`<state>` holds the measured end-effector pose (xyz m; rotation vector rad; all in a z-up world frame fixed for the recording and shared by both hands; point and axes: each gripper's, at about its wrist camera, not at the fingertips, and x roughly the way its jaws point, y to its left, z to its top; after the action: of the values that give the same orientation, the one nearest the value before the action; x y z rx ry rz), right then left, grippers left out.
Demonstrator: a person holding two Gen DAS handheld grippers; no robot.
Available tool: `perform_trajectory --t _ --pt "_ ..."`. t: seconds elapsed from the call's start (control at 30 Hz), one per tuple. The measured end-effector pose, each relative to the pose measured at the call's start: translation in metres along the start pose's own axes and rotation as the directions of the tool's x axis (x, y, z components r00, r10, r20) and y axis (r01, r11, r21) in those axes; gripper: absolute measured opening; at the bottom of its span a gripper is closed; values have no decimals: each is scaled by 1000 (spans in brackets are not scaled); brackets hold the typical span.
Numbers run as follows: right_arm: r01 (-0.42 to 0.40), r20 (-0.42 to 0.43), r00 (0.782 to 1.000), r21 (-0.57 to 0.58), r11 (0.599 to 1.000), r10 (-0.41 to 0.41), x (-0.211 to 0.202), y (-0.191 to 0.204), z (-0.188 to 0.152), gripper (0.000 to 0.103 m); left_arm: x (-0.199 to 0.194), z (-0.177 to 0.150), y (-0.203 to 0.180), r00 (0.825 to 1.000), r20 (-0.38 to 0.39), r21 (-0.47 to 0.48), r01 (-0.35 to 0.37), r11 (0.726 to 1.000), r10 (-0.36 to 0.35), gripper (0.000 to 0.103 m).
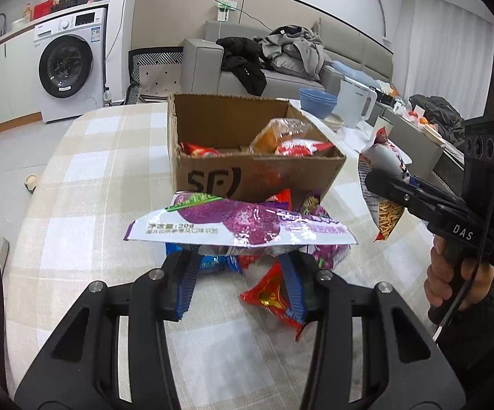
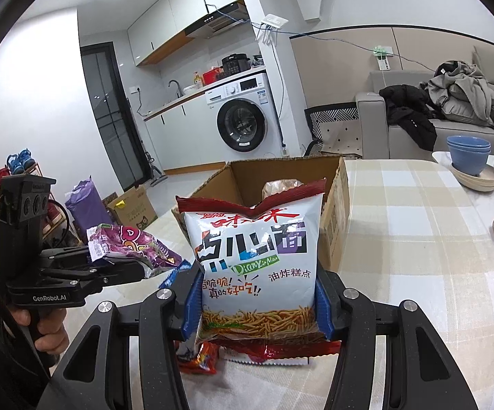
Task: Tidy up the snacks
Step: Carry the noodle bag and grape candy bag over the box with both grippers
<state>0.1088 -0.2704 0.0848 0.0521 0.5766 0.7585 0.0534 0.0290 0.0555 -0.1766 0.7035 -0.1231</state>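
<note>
Partway done: cardboard box point(image 1: 254, 174) mid-table already holds several snacks, left gripper point(image 1: 243, 256) clamps purple packet point(image 1: 233, 225), right gripper point(image 2: 257, 300) clamps noodle-snack bag point(image 2: 254, 259), both off the table before the box, loose packets point(image 1: 274, 294) remain.

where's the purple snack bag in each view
Left wrist: the purple snack bag lies across the centre, clamped in the left gripper, just below the cardboard box.
Right wrist: low on the left, left of the box.
Shared landmark: the washing machine.
</note>
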Motion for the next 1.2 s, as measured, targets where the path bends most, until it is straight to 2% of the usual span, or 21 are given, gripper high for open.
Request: perform_trajectory --t 0.33,0.8,1.2 --pt "-7 59 998 41 999 5 -3 -1 33 54 -5 29 1 999 51 -11 7 1000 -6 41" --pt "0 47 999 23 1000 -1 16 -3 62 54 2 70 -7 997 70 9 -22 1000 21 41" --pt "20 15 1000 23 1000 -20 50 -7 81 54 31 95 -6 999 44 5 -22 1000 22 41"
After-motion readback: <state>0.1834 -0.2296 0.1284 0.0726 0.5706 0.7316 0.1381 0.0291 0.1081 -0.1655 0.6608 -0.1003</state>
